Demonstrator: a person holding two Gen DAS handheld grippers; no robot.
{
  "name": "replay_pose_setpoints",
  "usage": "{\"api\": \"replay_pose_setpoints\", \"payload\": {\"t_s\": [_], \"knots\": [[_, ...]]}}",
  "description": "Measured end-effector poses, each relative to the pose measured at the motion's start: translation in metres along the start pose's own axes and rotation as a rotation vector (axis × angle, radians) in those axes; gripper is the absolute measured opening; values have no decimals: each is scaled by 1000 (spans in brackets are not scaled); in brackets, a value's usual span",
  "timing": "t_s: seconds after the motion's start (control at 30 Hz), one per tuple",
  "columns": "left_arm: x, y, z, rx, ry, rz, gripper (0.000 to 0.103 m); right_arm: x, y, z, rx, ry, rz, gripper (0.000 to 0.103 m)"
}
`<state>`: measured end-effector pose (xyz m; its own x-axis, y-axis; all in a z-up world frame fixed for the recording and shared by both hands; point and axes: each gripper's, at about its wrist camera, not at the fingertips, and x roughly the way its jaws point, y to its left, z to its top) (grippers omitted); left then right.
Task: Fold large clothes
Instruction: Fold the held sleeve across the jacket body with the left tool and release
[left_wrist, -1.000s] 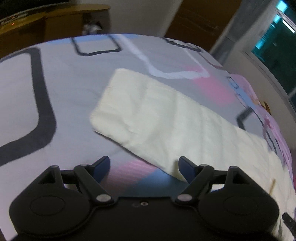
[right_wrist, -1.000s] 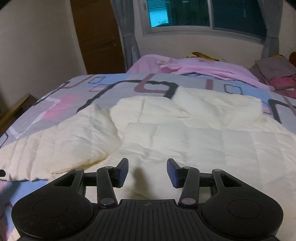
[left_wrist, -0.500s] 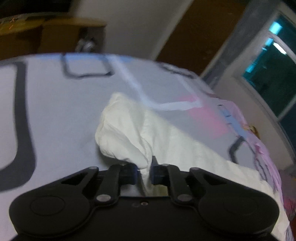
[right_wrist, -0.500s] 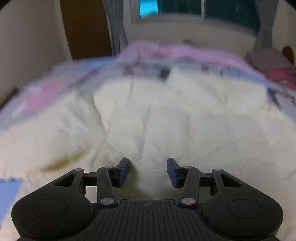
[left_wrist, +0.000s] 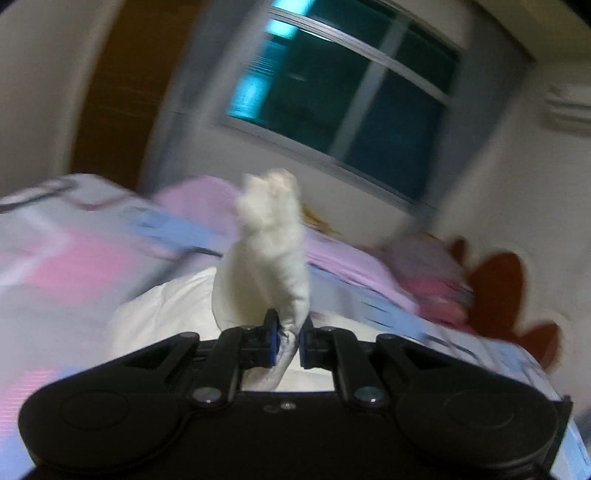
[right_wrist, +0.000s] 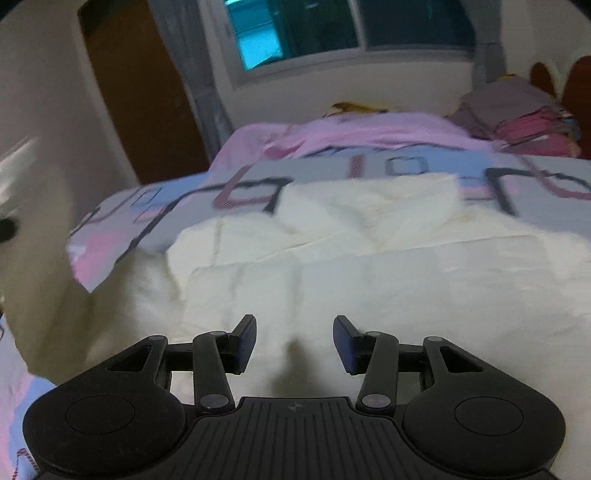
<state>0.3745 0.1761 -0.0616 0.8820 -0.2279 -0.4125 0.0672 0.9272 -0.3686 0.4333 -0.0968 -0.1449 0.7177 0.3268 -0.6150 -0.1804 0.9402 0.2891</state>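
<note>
Lifting the cream garment (left_wrist: 269, 251) by one pinched end, left gripper (left_wrist: 287, 341) clamped tight; right gripper (right_wrist: 294, 345) open, empty. Probably next: carrying it across the bedspread (right_wrist: 177, 206).

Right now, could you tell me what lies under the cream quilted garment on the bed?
The cream quilted garment rests on a patterned grey, pink and blue bedsheet, visible around its edges; whatever is directly beneath it is covered.

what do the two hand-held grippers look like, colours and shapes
Both are matte black plastic. The left hand-held gripper has two rounded lobes, linkage bars with silver pivot pins and blue finger pads. The right hand-held gripper has the same build, plus a ribbed centre panel bearing a small emblem. No cables, hands or sleeves show.
</note>
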Motion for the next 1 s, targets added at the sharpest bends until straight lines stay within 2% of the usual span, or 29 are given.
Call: {"api": "replay_pose_setpoints", "payload": {"t_s": [0.1,0.2,0.27,0.33,0.37,0.4,0.43,0.47,0.5,0.53,0.7,0.87,0.97,1.0], "knots": [[39,-50,-20,78,79,-103,10,-22,-28,0,30,-23,-45,46],[72,-86,-51,144,166,-162,10,-39,-59,-3,62,-21,-100,46],[91,-103,-73,210,231,-169,12,-46,-76,-6,92,-14,-122,46],[98,-117,-98,276,297,-153,27,-51,-89,-8,113,-5,-134,46],[100,-117,-104,293,322,-141,28,-53,-93,-9,121,-4,-133,46],[99,-117,-110,307,335,-134,31,-55,-96,-9,129,-5,-127,52],[98,-113,-110,317,337,-132,39,-56,-98,-8,143,-11,-118,63],[93,-113,-109,324,331,-123,47,-58,-98,-7,157,-26,-111,89],[87,-106,-108,324,319,-108,67,-61,-96,-6,166,-54,-97,95],[80,-97,-105,320,292,-92,78,-62,-94,-4,165,-65,-78,95],[45,-59,-96,363,212,33,78,-36,-80,3,217,-1,40,95],[11,-16,-92,324,184,196,77,-9,-65,-4,235,72,89,93],[2,11,-96,320,196,295,75,5,-52,-5,203,106,100,67],[3,18,-97,317,209,318,73,10,-50,-7,197,119,101,62]]}}
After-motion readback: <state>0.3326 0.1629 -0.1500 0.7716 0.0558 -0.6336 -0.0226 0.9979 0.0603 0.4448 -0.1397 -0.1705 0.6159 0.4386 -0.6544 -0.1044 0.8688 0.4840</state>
